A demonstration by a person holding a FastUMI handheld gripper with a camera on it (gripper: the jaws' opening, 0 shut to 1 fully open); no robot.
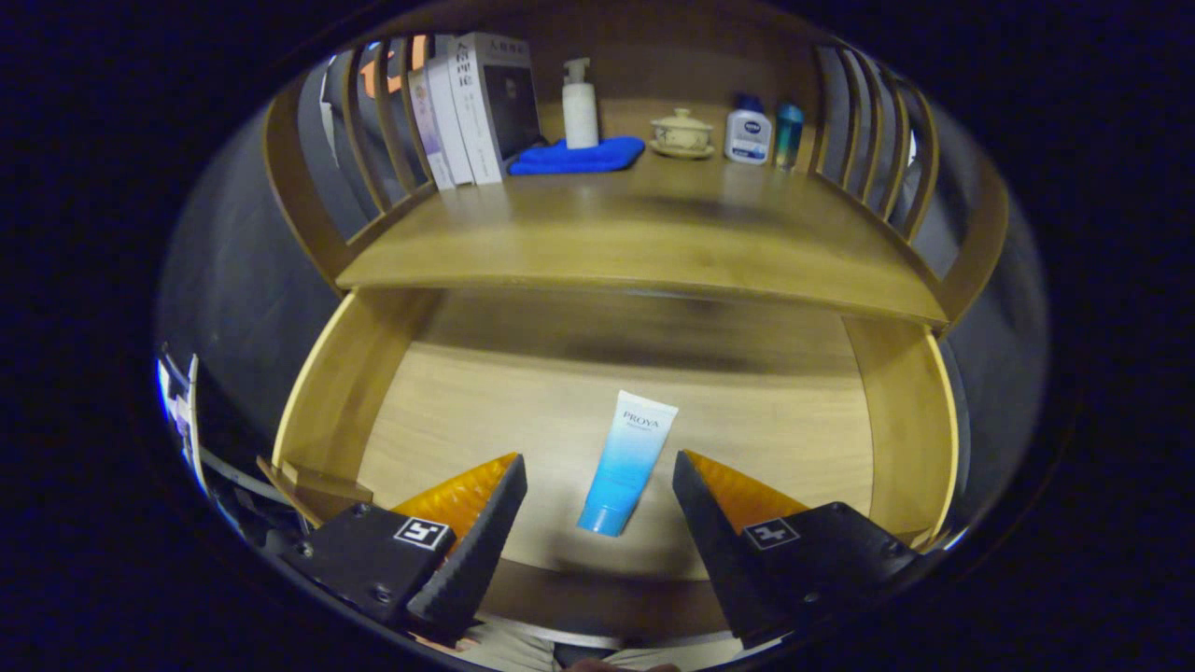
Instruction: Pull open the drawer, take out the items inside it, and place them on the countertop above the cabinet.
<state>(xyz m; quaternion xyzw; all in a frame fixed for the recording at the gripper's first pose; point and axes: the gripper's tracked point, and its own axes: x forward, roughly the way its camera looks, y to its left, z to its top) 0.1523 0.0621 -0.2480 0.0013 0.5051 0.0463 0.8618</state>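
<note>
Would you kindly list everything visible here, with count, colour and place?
Drawer: 1, light wood, pulled open under the countertop.
Tube: 1, white fading to blue, on the drawer floor, between the fingers.
Countertop: 1, brown wood, above the drawer.
Books: several, pale, upright at the countertop's back.
Cloth: 1, blue, beside the books.
Pump bottle: 1, white, on the cloth.
Lidded cup: 1, cream, on a saucer.
White bottle: 1, blue cap, beside the cup.
Teal bottle: 1, beside it.
Gripper: 1, open, either side of the tube, not touching.
</note>
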